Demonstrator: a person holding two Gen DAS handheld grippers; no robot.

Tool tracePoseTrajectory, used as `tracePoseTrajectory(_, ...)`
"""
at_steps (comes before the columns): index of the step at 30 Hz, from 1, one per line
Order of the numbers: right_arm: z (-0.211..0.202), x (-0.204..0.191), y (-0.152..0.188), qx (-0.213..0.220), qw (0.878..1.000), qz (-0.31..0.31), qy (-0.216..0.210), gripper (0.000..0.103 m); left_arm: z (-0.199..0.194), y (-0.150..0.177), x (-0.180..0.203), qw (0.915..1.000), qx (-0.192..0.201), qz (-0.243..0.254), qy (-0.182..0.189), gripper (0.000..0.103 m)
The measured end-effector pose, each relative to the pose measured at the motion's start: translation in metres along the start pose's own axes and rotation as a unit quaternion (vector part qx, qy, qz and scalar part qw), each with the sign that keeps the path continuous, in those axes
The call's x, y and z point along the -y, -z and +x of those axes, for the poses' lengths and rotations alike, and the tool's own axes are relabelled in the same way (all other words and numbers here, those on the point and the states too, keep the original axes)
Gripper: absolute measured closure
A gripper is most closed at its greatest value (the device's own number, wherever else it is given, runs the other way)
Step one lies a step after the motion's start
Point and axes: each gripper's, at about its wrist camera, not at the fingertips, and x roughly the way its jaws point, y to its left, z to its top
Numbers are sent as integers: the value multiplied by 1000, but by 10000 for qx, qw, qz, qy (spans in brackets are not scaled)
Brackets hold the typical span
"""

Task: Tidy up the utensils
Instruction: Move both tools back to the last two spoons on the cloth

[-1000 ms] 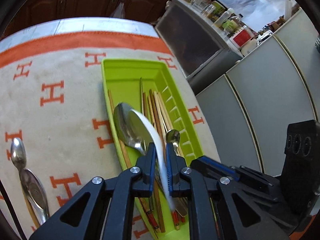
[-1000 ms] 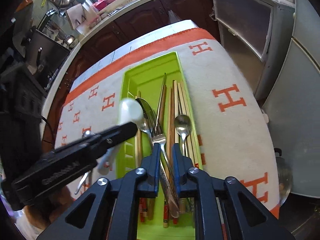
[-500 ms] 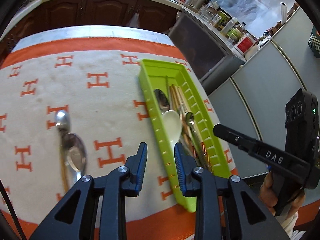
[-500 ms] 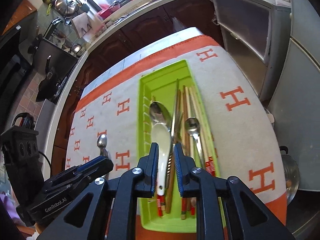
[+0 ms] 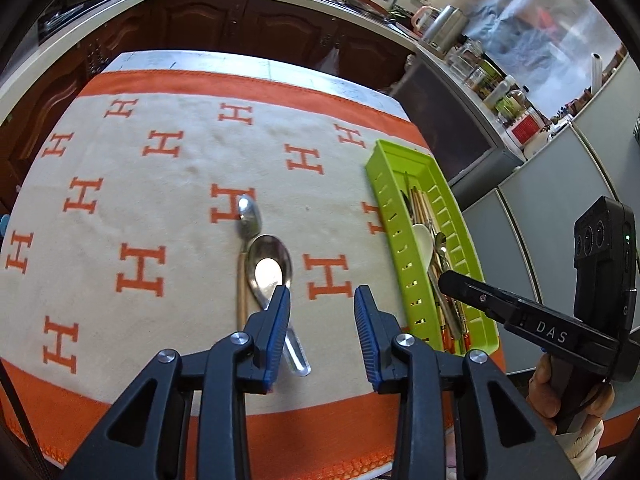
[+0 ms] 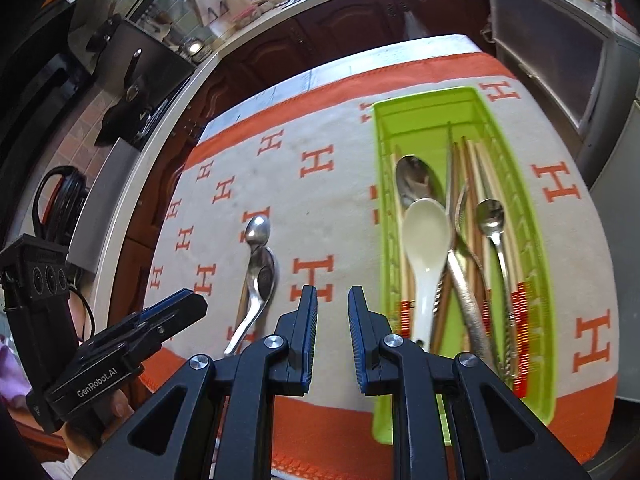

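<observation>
Steel spoons (image 5: 269, 268), white spoon (image 6: 425, 236), green tray (image 6: 536, 216)

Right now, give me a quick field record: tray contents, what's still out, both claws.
tray: lime green plastic tray on the orange-and-cream H-pattern cloth
in tray: white ceramic spoon, metal spoons, chopsticks
still out: two metal spoons and a wooden chopstick on the cloth
left claw: opening, empty
right claw: open, empty

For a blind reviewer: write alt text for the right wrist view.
A green utensil tray holds a white ceramic spoon, metal spoons and chopsticks. Left of it, two metal spoons lie on the orange-patterned cloth; the right gripper hovers empty.
</observation>
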Motion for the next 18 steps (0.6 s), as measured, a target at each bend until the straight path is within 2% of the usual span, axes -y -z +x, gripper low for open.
tracePoseTrajectory(7,19,-26,5,-255,9994,-220,-25,87,-2,3,-21,9997,32,-248,-52,71)
tracePoseTrajectory(18,49,-44,8,-590,9975,-394,-65,87,-7,9,-51,9981,61,-593,-138,69)
